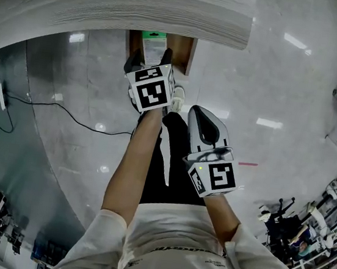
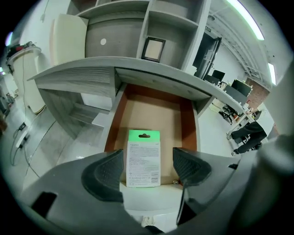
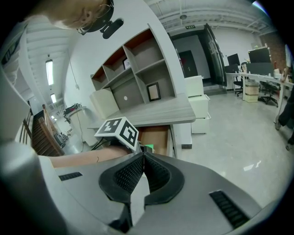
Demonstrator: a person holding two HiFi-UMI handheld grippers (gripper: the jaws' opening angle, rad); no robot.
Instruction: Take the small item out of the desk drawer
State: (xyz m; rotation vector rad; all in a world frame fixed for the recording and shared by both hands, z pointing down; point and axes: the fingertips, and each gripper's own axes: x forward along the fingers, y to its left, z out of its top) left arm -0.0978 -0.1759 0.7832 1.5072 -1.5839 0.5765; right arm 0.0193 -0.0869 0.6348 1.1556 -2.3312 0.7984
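Green-topped white packet [image 2: 143, 160], brown drawer [image 2: 154, 114], grey woodgrain desk [image 2: 78, 75]

Package [image 2: 143, 158] in drawer [image 2: 154, 112] (near its front), beneath desktop [image 2: 82, 73]

The drawer [image 2: 154, 114] in front of me stands pulled out from under the grey wood-grain desk top [image 2: 82, 75]. On its bare brown bottom lies one flat green-and-white package [image 2: 143, 158], near the front wall, with its green hanging tab toward the back. In the shelf unit [image 2: 177, 20] behind the desk top a small framed picture [image 2: 153, 49] stands upright, and a black cable [image 1: 55, 107] trails over the glossy pale floor [image 1: 286, 85] to my left.
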